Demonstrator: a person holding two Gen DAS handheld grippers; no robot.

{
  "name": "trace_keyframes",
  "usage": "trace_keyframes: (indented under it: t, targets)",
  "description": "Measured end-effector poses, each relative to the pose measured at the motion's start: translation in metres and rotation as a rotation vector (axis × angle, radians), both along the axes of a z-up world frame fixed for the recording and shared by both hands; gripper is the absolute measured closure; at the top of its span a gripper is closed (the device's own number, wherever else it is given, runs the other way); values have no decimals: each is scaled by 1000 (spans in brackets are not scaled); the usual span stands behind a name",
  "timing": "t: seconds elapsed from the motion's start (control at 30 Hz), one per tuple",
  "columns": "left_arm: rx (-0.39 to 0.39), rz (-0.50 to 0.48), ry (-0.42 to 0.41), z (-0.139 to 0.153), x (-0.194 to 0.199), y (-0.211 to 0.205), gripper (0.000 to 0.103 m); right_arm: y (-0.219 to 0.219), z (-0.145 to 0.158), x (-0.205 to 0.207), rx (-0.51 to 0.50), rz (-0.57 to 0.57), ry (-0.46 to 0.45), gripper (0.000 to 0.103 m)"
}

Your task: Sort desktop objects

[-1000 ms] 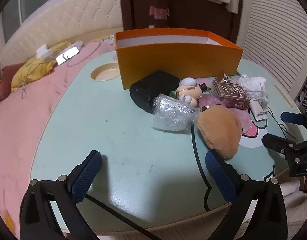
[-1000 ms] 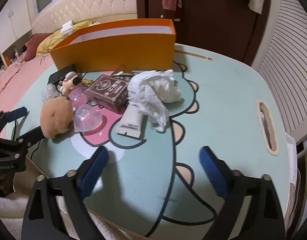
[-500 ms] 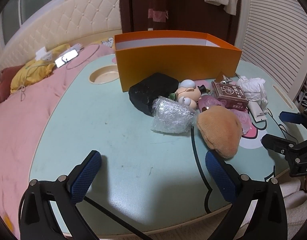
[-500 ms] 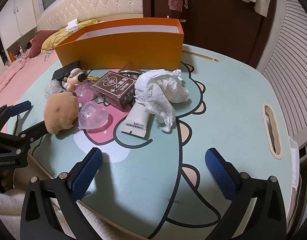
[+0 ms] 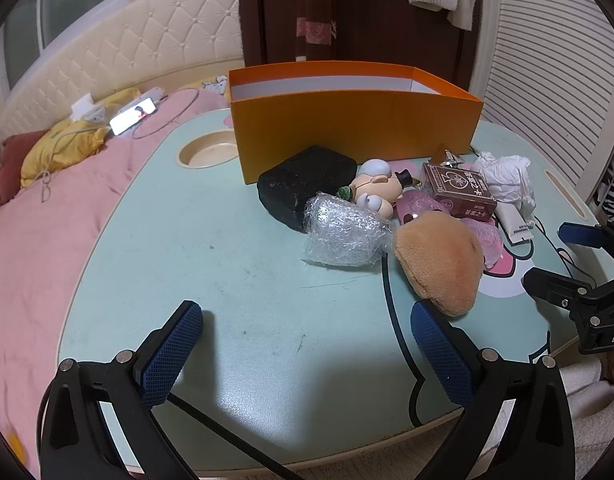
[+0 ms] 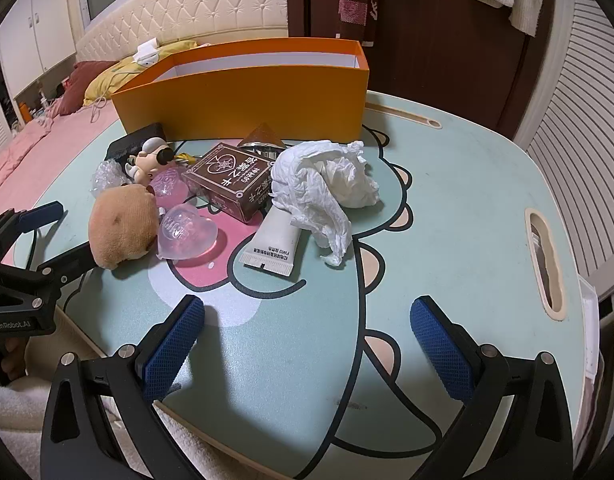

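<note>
A pile of objects lies in front of an orange box (image 5: pixel 355 128) (image 6: pixel 243 100): a brown plush (image 5: pixel 439 260) (image 6: pixel 121 230), crumpled plastic wrap (image 5: pixel 343 230), a black case (image 5: pixel 303 184), a cartoon figurine (image 5: pixel 377 192) (image 6: pixel 151 158), a brown card box (image 5: pixel 461 190) (image 6: pixel 231 178), a clear pink heart (image 6: pixel 185 232), a white tube (image 6: pixel 273 244) and crumpled tissue (image 6: pixel 327 184). My left gripper (image 5: pixel 307 320) is open over the table's near edge, its right finger just short of the plush. My right gripper (image 6: pixel 307 316) is open, short of the tube, nothing between its fingers.
The mint-green table (image 5: pixel 211 248) has a round cup recess (image 5: pixel 207 154) at the back left and a slot (image 6: pixel 545 260) on the right. A pink bed (image 5: pixel 47 200) with a phone and cables lies to the left. A dark door and louvred panels stand behind.
Both grippers have drawn back and risen slightly, so the pile sits a little farther away in each view. Both stay open; no object has moved.
</note>
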State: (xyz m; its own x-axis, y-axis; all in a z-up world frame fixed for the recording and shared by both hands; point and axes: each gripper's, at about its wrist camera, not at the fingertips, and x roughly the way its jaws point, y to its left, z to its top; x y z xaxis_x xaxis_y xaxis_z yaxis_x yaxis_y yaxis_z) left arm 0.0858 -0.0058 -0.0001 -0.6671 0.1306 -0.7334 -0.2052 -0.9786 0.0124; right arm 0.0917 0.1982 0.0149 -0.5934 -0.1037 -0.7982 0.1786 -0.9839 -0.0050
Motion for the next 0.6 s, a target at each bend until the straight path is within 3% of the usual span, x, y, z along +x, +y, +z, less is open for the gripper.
trace_keyframes:
  t: [0.6]
  targets:
    - [-2, -12, 1, -2, -1, -3, 0, 1, -1, -2, 0, 4, 5, 0]
